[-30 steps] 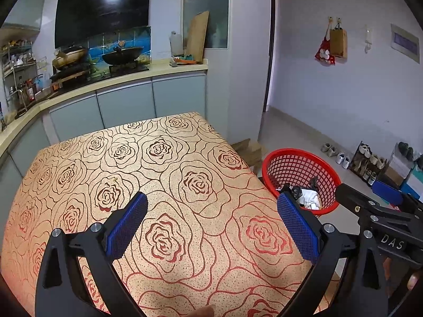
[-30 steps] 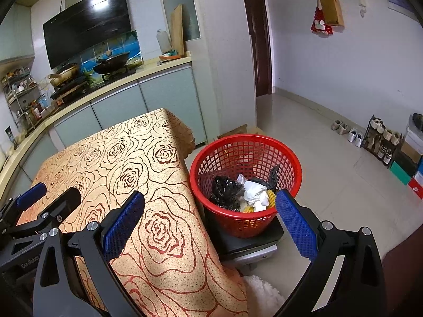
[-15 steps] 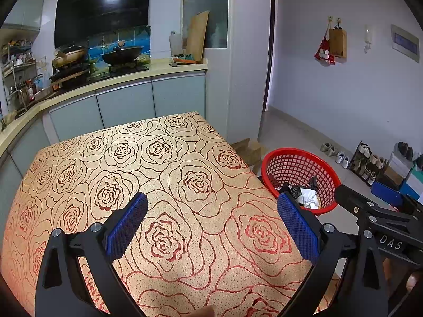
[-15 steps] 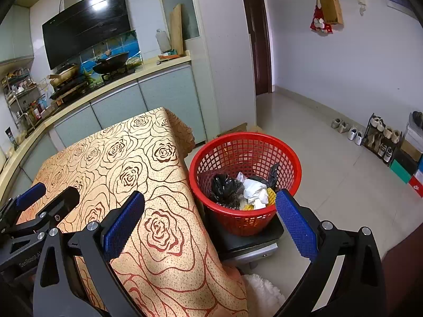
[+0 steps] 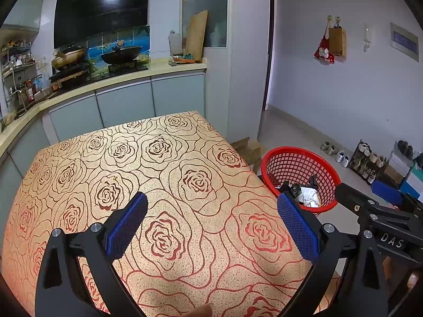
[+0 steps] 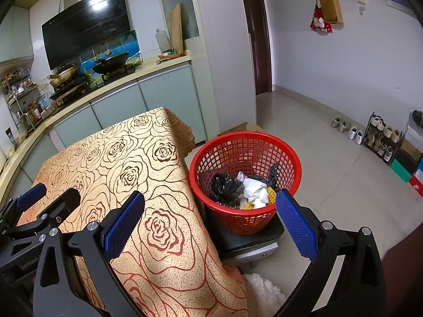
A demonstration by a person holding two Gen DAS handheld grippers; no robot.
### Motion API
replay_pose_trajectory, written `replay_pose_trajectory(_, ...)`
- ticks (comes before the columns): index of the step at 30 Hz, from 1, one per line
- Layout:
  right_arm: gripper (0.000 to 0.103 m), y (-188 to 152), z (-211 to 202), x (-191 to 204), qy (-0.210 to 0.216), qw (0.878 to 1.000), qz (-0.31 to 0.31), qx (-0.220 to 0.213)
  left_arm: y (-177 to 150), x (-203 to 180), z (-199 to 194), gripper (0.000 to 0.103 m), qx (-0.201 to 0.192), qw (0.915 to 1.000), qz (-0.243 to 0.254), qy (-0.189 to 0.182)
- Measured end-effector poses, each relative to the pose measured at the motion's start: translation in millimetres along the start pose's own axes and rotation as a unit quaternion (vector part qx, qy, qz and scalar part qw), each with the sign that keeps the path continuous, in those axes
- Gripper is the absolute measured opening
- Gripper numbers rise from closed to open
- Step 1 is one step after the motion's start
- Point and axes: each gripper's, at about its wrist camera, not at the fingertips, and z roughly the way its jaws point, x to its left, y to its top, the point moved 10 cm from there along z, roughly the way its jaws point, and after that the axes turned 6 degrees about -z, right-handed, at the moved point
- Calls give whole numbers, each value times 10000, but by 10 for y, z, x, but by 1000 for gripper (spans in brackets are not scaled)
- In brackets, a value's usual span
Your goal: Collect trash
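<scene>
Both claws gape wide, empty: left claw [image 5: 211, 227] over the bare rose-patterned table [image 5: 148, 163], right claw [image 6: 210, 224] by the red mesh basket [image 6: 246, 163] holding crumpled trash [image 6: 242, 189]. Collection looks finished; next, check for strays.

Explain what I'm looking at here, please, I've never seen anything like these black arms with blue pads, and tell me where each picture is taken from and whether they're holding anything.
These are two hand-held grippers, one in each of a person's hands, not a robot. Each carries a wide-angle camera looking forward along its two fingers, so the room looks curved.

One picture is from the left gripper, above a table with a rose-patterned tablecloth. The other is from the right gripper, further right, over the table's edge.

Both grippers are open, blue pads wide apart, and hold nothing. No loose items show on the visible cloth.

Beside the table a red basket stands on a low dark stand. In it lie a black bag, crumpled white paper and something yellow. Behind is a kitchen counter with a wok.
</scene>
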Motion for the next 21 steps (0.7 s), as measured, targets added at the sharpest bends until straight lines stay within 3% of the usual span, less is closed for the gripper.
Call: replay_pose_trajectory(21, 96, -56, 14, 14, -5, 10000, 13, 30, -16, 23, 21, 95, 21, 10000, 0, 9)
